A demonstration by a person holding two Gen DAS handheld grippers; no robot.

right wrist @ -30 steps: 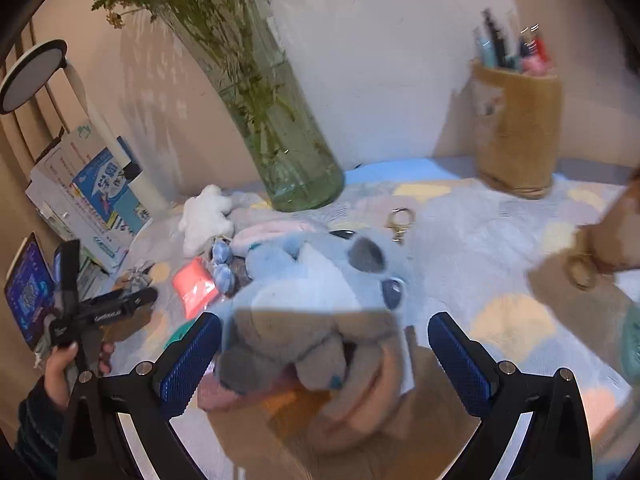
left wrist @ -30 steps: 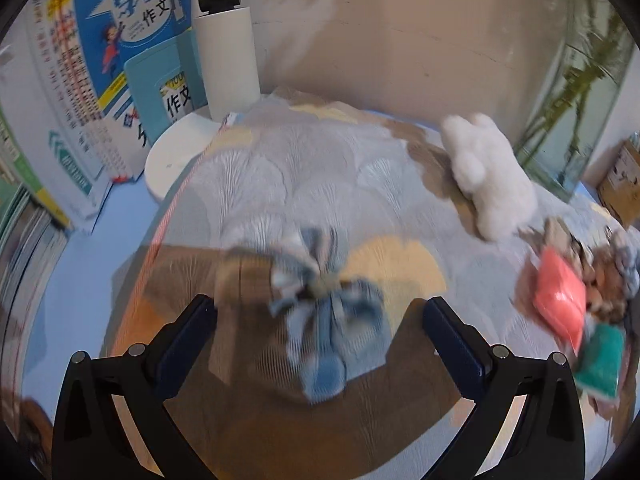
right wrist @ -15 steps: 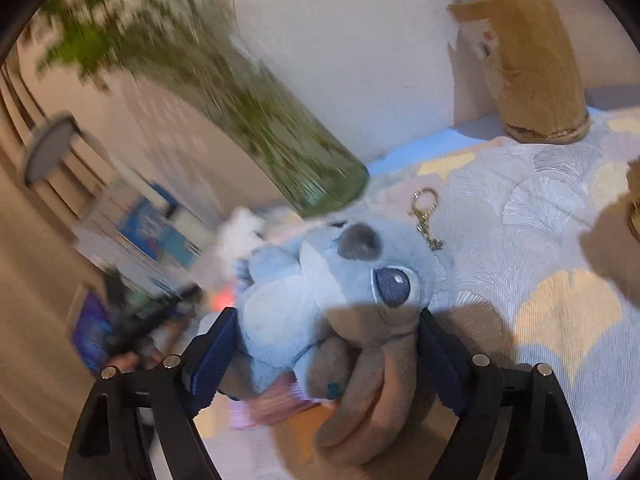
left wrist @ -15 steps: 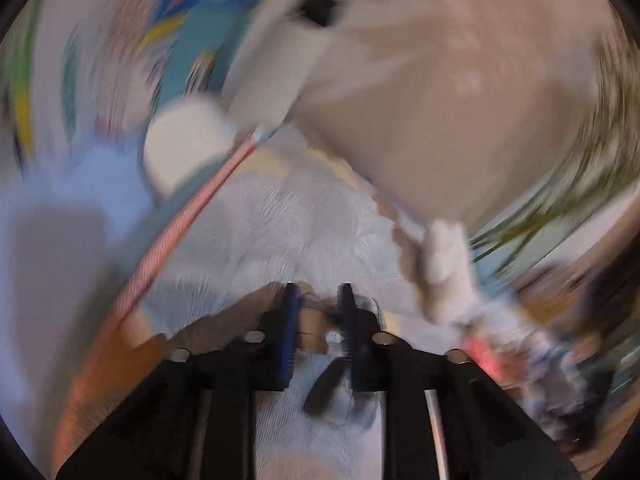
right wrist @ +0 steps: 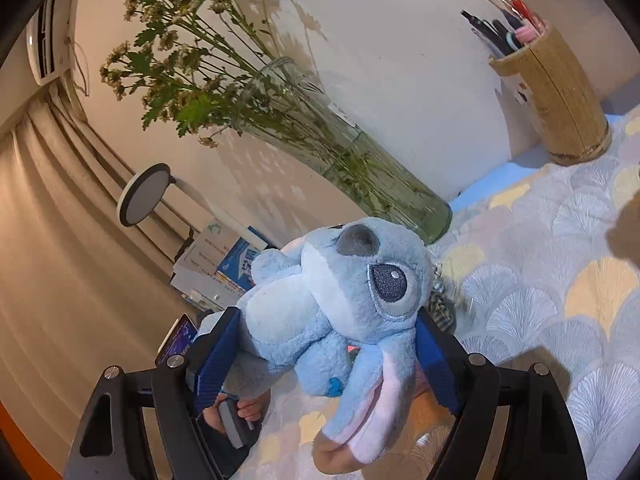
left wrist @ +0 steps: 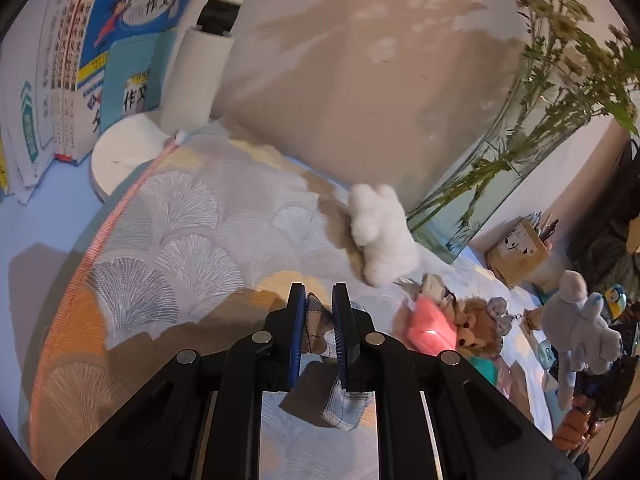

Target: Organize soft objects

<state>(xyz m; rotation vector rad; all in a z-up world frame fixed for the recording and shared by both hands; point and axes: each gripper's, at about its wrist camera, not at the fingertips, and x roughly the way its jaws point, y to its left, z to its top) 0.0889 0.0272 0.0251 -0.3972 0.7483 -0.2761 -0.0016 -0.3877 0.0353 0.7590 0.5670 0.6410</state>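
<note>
Warm indoor light, hard shadows, sharp frames, fisheye-bent edges

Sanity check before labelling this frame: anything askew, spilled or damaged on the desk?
Nothing spilled or broken. The glass vase stands intact, and the pen holder is upright. Small toys sit in a loose heap beside the white plush, which is expected here. Left gripper pinches the plaid bow; right gripper clamps the blue plush.
</note>
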